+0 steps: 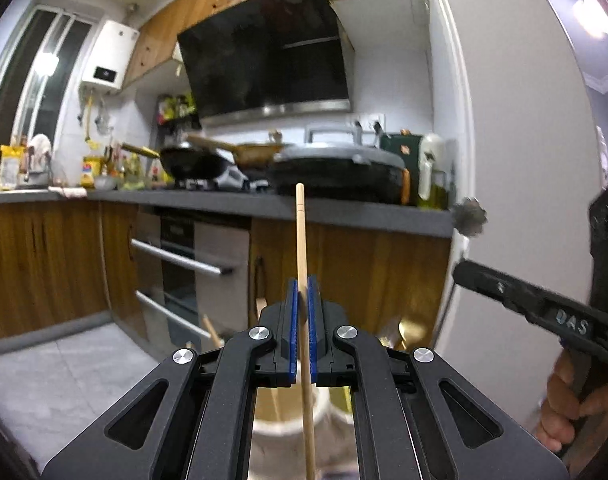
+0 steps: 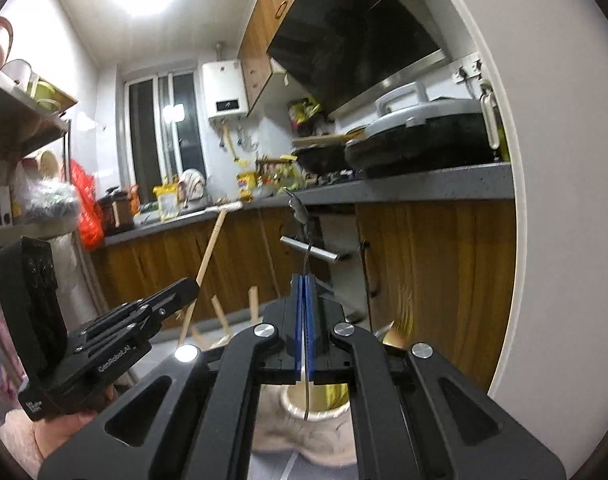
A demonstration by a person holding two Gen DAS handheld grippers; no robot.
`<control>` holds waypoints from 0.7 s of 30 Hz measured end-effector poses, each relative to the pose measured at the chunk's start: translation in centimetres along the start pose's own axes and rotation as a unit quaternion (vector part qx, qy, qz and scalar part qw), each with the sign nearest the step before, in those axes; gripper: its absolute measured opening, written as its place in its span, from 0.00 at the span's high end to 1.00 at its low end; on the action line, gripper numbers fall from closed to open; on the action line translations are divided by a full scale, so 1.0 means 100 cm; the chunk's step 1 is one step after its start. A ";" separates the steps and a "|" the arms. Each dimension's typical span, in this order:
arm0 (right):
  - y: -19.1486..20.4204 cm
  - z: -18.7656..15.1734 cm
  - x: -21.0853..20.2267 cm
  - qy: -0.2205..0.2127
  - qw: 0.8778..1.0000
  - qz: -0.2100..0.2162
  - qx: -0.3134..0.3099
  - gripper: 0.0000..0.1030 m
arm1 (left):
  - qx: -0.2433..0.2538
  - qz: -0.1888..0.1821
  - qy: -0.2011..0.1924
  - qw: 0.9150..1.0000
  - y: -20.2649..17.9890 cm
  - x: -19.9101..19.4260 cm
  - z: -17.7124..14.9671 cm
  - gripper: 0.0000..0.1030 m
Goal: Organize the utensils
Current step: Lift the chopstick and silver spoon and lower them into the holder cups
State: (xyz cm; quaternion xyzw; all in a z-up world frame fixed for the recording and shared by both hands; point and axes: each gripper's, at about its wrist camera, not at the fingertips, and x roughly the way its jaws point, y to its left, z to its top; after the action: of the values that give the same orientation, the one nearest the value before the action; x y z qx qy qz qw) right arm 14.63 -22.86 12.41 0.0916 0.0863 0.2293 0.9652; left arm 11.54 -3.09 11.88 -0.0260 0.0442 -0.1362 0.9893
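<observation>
The left gripper (image 1: 302,312) has its blue pads pressed on a wooden chopstick (image 1: 301,248), which stands almost straight up and pokes out above and below the pads. The right gripper (image 2: 304,316) is pinched tight on a thin metal utensil (image 2: 302,224) with a flower-shaped top; it may be a little fork or spoon, but I cannot tell which. Both hang in the air over a cream cup (image 2: 316,404) that sits low and near, between the two grippers. More wooden sticks (image 2: 219,312) and a gold spoon (image 2: 394,334) seem to stand in it already. To do this step well, I think each thing should be kept straight, lowered slowly so its bottom tip goes inside the cup's rim, and only then let go, one at a time so they do not bump. The cup is mostly hidden under the black gripper arms and looks blurry, so its inside cannot be seen. The far counter (image 1: 263,204) with its pans is blurry too.
</observation>
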 end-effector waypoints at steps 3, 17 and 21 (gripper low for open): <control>-0.005 -0.002 0.011 -0.009 1.000 -0.009 0.003 0.99 | -0.006 0.016 -0.024 1.000 0.005 0.016 0.003 0.95; -0.012 -0.030 0.037 0.019 1.000 0.002 0.006 0.99 | 0.035 0.070 -0.041 0.996 0.000 0.042 -0.016 0.95; -0.017 -0.042 0.036 0.041 0.999 0.004 0.020 0.99 | 0.017 0.062 -0.028 0.998 0.001 0.020 -0.026 0.95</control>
State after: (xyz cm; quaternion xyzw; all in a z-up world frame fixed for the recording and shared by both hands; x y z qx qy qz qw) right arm 17.61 -22.12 7.50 0.1015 0.1295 0.2351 0.9580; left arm 13.21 -3.59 9.10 -0.0101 0.0159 -0.0743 0.9971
